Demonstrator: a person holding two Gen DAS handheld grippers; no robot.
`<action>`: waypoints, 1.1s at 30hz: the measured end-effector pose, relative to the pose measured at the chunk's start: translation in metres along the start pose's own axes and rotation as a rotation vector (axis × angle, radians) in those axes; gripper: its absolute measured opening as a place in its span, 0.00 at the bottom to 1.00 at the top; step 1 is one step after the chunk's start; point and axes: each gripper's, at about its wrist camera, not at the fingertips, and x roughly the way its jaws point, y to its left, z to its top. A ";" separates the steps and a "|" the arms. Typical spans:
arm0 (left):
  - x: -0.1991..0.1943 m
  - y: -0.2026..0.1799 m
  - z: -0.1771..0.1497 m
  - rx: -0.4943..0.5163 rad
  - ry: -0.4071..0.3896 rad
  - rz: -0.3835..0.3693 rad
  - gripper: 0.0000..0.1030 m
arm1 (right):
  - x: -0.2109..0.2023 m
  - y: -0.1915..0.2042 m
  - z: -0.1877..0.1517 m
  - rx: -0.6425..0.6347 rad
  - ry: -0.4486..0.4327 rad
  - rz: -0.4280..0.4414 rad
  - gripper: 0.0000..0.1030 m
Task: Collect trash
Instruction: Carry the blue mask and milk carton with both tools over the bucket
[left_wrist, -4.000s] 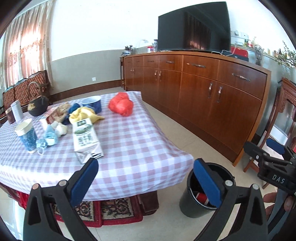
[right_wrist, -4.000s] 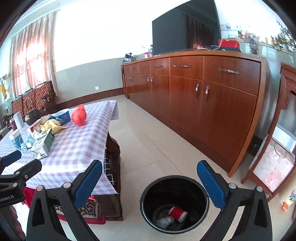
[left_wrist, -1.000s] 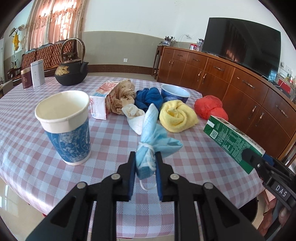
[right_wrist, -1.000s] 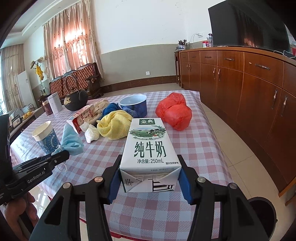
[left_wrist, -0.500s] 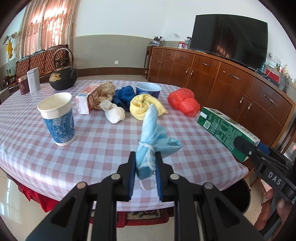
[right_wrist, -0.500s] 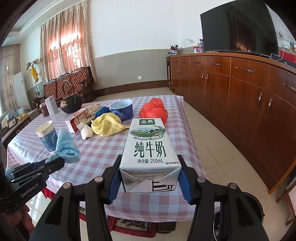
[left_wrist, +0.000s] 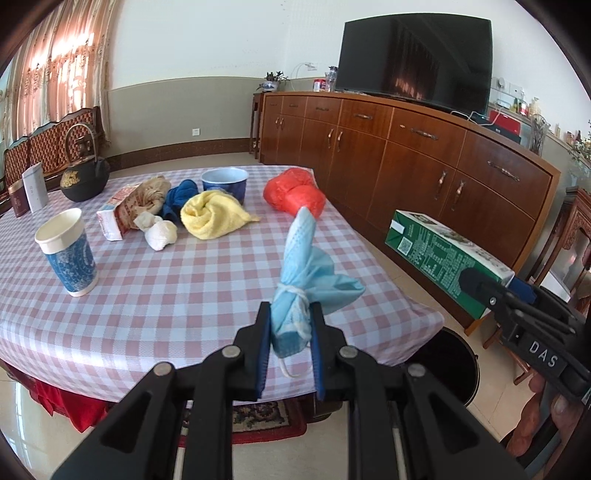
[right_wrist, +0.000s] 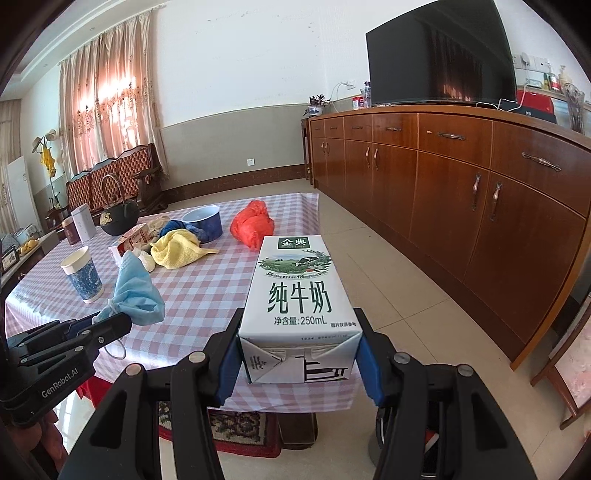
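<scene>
My left gripper (left_wrist: 290, 325) is shut on a crumpled blue face mask (left_wrist: 306, 273), held in the air over the near edge of the checked table (left_wrist: 184, 295); it also shows in the right wrist view (right_wrist: 135, 288). My right gripper (right_wrist: 299, 350) is shut on a white and green milk carton (right_wrist: 295, 295), held beyond the table's right end; the carton also shows in the left wrist view (left_wrist: 443, 254). The black trash bin (left_wrist: 454, 362) stands on the floor below the carton, mostly hidden by the table and grippers.
On the table lie a paper cup (left_wrist: 68, 251), a white wad (left_wrist: 160, 232), a yellow cloth (left_wrist: 214, 216), a blue cloth (left_wrist: 181, 195), a blue bowl (left_wrist: 223, 181), a red bag (left_wrist: 295, 195), a small carton (left_wrist: 118, 214) and a black teapot (left_wrist: 83, 177). A wooden sideboard (left_wrist: 424, 158) runs along the right.
Both grippers have pulled back from the table and swung right with the mask and the carton still held. The bin's rim now shows under the table's edge.
</scene>
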 end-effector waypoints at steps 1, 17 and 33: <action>0.000 -0.006 0.000 0.008 0.001 -0.011 0.20 | -0.004 -0.007 -0.002 0.007 -0.001 -0.011 0.55; 0.030 -0.124 -0.013 0.175 0.076 -0.211 0.20 | -0.043 -0.120 -0.041 0.107 0.063 -0.187 0.55; 0.100 -0.215 -0.056 0.282 0.274 -0.340 0.20 | -0.023 -0.210 -0.098 0.154 0.235 -0.248 0.55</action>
